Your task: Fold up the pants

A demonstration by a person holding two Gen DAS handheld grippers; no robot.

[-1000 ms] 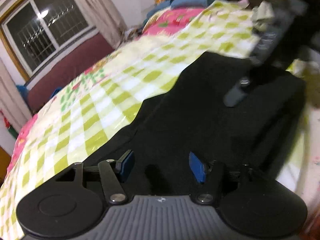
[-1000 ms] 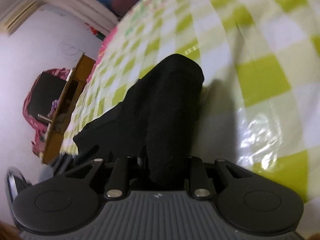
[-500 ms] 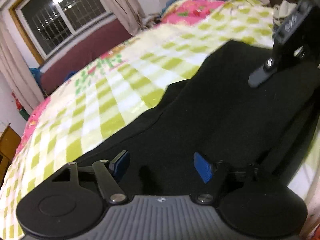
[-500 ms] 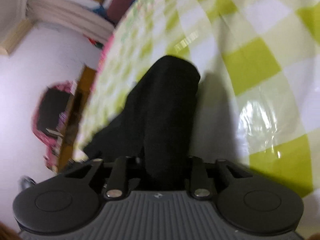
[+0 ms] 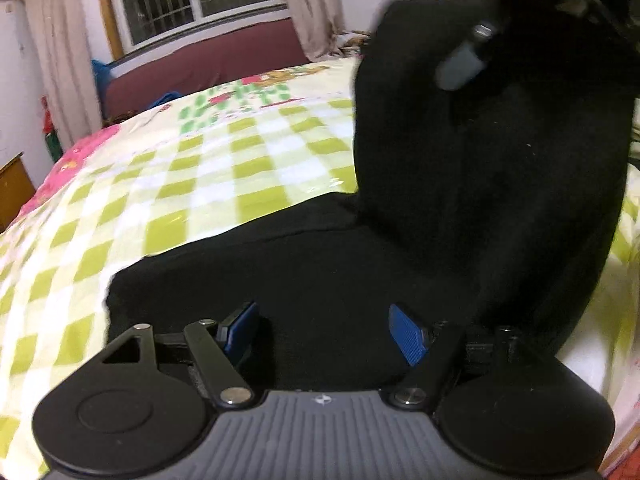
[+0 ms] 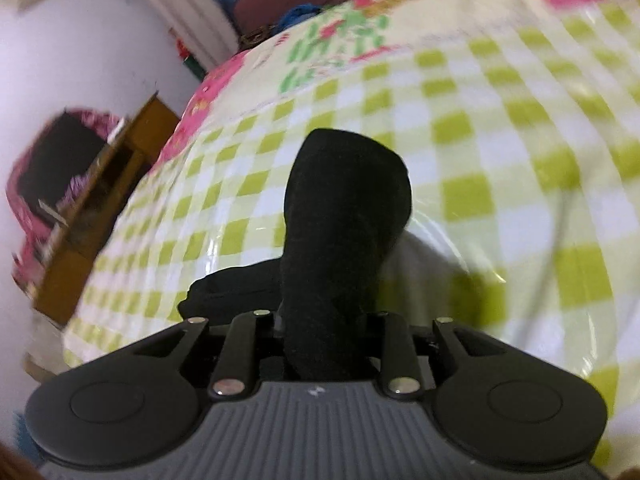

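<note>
Left wrist view, left gripper (image 5: 322, 334) spread wide over black pants (image 5: 460, 216) on the checked bedspread (image 5: 224, 168), jaws just widened, nothing clamped, right gripper (image 6: 326, 334) pinching a raised fold of pants, grip slightly loosened.

Left gripper (image 5: 322, 332) gapes over black pants (image 5: 460, 208); right gripper (image 5: 472, 56), blurred, seemingly lifts them.

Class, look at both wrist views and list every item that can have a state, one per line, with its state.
Black pants: one end lifted off the bed, the rest lying flat.
Left hand-held gripper: open, jaws just opened wider, over the flat part, pads pressing nothing.
Right hand-held gripper: shut on the pants, jaws just eased slightly.
Checked bedcover: spread flat.
Curtains: drawn aside.
</note>
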